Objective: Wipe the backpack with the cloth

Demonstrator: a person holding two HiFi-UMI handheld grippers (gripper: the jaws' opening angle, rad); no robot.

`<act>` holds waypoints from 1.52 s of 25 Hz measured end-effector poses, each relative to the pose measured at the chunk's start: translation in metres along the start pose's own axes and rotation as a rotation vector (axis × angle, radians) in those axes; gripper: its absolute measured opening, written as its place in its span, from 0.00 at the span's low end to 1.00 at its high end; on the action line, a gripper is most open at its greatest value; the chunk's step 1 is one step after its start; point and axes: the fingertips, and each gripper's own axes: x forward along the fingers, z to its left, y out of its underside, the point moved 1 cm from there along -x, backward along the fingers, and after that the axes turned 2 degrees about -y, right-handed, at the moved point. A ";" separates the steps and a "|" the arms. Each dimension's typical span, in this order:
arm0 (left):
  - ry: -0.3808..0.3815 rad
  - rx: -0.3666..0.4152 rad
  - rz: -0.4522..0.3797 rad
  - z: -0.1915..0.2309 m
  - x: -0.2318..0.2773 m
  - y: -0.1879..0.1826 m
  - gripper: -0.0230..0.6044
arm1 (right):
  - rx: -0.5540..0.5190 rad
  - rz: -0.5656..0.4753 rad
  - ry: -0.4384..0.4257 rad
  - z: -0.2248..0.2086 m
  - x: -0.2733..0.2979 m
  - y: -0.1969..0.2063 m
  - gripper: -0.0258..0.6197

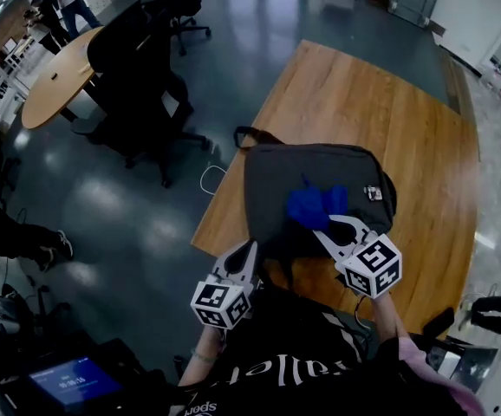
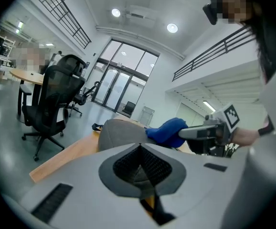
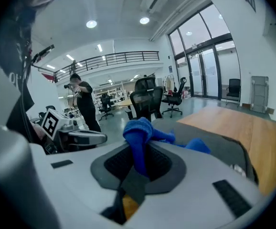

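Black shirt (image 1: 287, 338): white lettering, upside down and partly cut off, possibly "ralle"; the word at the hem is unreadable. Nothing else is legible.

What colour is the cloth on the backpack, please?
Blue cloth, clearest in the right gripper view.

The left hand-held gripper (image 2: 139, 148) has its jaws pressed together, with nothing between them. Beyond lies the grey backpack (image 2: 121, 133) on the wooden table (image 2: 57, 161). The right hand-held gripper (image 2: 182, 133) pinches the blue cloth (image 2: 166, 129) at the backpack's top.
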 end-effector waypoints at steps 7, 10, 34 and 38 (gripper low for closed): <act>0.033 0.012 0.017 -0.012 0.009 0.005 0.04 | 0.196 0.008 0.004 0.042 -0.029 0.054 0.13; 0.039 0.008 0.018 -0.014 0.012 0.006 0.04 | 0.221 0.027 0.004 0.045 -0.034 0.067 0.13; 0.015 -0.003 0.009 -0.010 0.014 0.000 0.04 | -0.166 0.128 0.206 -0.221 0.058 -0.079 0.13; 0.012 -0.005 0.010 -0.007 0.013 0.002 0.04 | -0.143 0.184 0.199 -0.223 0.067 -0.052 0.13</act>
